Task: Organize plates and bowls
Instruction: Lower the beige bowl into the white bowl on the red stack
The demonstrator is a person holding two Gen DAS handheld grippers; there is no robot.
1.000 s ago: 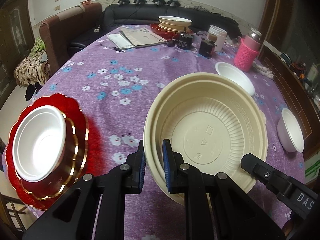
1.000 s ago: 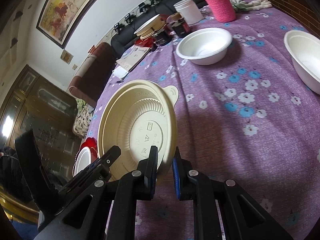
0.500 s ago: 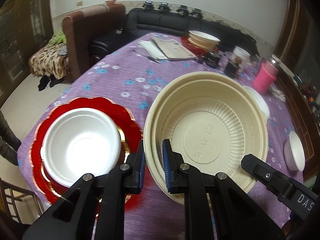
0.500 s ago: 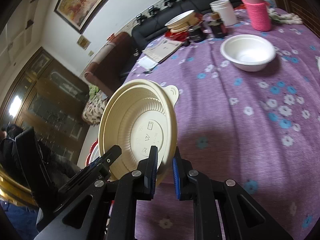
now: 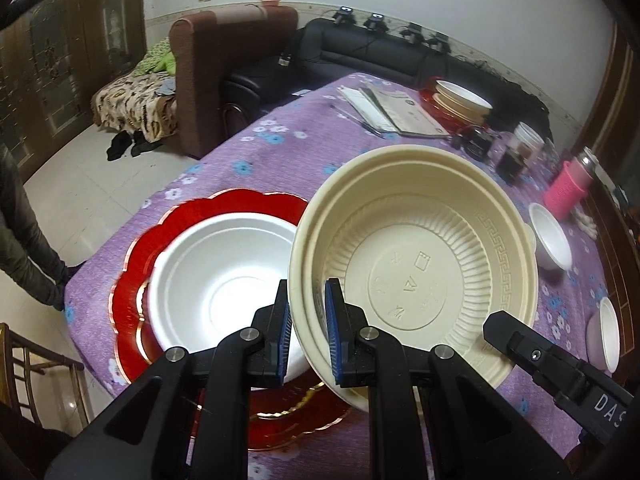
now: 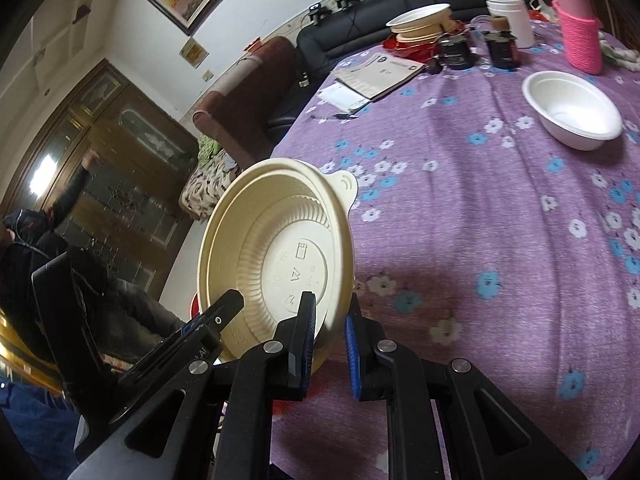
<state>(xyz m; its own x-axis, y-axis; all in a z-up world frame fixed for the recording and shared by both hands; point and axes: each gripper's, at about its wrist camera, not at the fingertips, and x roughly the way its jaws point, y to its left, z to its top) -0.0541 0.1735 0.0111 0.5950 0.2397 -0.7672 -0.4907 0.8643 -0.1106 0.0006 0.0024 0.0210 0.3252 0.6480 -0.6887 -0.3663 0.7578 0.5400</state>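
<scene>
Both my grippers clamp the same cream bowl (image 5: 416, 268), one on each side of its rim. My left gripper (image 5: 307, 330) pinches the near-left rim, blue pads on either side of the wall. My right gripper (image 6: 329, 334) pinches the opposite rim the same way; its black body shows at lower right in the left view.

The cream bowl is up off the table, tilted, ribbed inside, with a small tab on its rim. It looks like two nested shells, though I cannot tell for sure.

Just left of and below it: a white bowl (image 5: 224, 276) sitting in a red scalloped plate (image 5: 132, 320) with gold edging, near the table's corner. The cream bowl's left edge overlaps them in the left view.

Purple flowered tablecloth (image 6: 500, 208). Second white bowl (image 6: 572, 110) stands alone further out; a third white bowl (image 5: 606, 334) at the right edge. Far end: stack of dishes (image 6: 420, 24), papers (image 6: 380, 74), pink-sleeved bottle (image 6: 580, 34), white cup (image 6: 510, 24).
</scene>
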